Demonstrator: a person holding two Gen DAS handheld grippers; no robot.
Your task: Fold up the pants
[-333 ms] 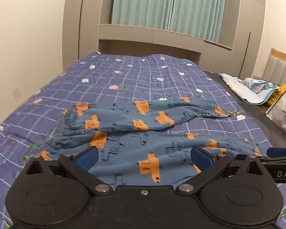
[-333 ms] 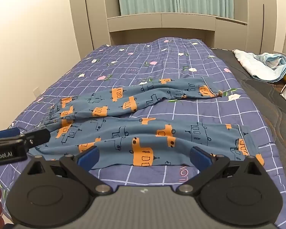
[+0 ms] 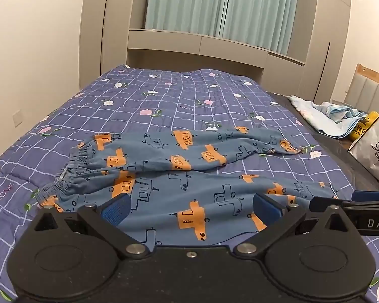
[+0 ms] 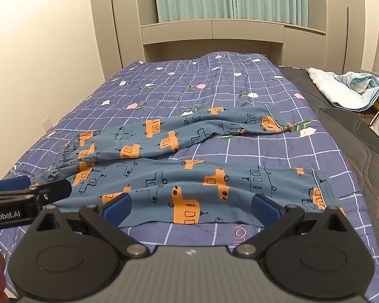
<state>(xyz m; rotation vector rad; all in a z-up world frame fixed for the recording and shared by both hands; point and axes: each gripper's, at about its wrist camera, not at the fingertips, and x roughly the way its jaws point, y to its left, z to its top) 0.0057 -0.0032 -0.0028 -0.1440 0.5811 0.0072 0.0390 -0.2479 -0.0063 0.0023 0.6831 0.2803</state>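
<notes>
- Soft blue pants (image 3: 179,176) with orange bus prints and a gathered elastic waistband are lying wrinkled, legs splayed, on the quilted checked bedspread (image 3: 164,101).
- Left tongs (image 3: 190,208) and right tongs (image 4: 189,207) are hovering spread apart, gripping nothing.

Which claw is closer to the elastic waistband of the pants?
Left. The left claw hovers open just right of the waistband; the right claw hangs open farther along, over the near leg toward its cuff.
</notes>
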